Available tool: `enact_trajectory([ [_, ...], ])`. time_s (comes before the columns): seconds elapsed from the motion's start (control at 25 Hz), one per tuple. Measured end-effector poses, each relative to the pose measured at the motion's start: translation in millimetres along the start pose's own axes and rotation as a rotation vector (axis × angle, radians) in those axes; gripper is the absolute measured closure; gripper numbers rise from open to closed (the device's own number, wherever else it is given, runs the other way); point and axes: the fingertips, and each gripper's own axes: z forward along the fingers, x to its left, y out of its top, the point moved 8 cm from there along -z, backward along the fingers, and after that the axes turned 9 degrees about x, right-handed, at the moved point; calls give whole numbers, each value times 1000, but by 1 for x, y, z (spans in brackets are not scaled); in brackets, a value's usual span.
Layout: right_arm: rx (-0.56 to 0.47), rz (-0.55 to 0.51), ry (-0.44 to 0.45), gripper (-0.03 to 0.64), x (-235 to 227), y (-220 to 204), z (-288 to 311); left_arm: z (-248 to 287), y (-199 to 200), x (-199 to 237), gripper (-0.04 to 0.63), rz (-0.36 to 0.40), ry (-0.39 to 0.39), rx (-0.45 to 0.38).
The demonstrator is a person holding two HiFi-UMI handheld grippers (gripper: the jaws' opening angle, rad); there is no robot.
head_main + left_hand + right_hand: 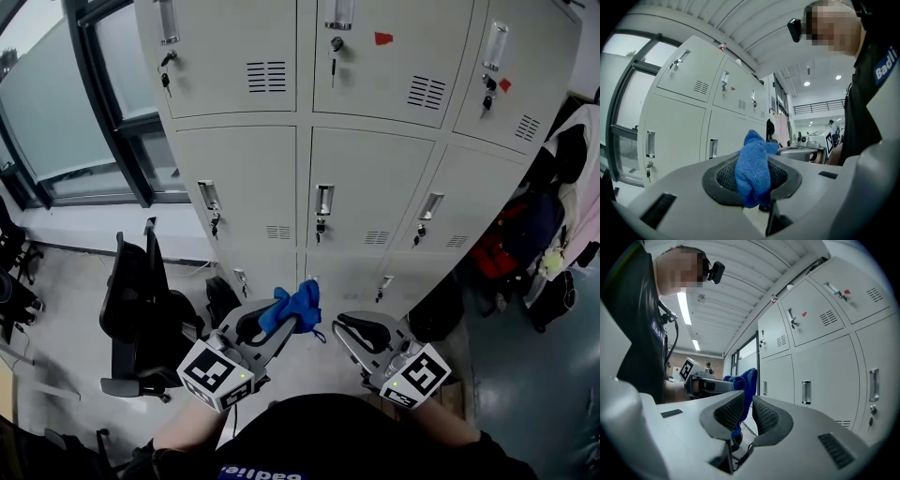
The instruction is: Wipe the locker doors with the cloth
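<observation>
Left gripper [270, 326]: fingers clamped on blue cloth [298, 302], its bunch protruding past the fingertips, likely as the wiping face. Right gripper [364, 330]: fingers narrowly parted, empty; locker doors [370, 187] ahead, untouched.

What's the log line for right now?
left gripper: shut on blue cloth | right gripper: slightly open, empty | locker doors: cloth not touching

lockers [375, 187] ahead, stacked in rows. window [56, 103] left of lockers, chair [141, 300] on floor below it. bags [525, 239] right of lockers. left gripper [279, 319] beside right gripper [354, 325], before lockers. cloth [298, 302] between left jaws.
</observation>
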Motion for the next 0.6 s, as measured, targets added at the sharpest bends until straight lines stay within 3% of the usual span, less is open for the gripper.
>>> enact_trajectory([
  [0.6, 4, -11, 0, 569, -5, 0, -24, 20, 0, -23, 492, 16, -19, 16],
])
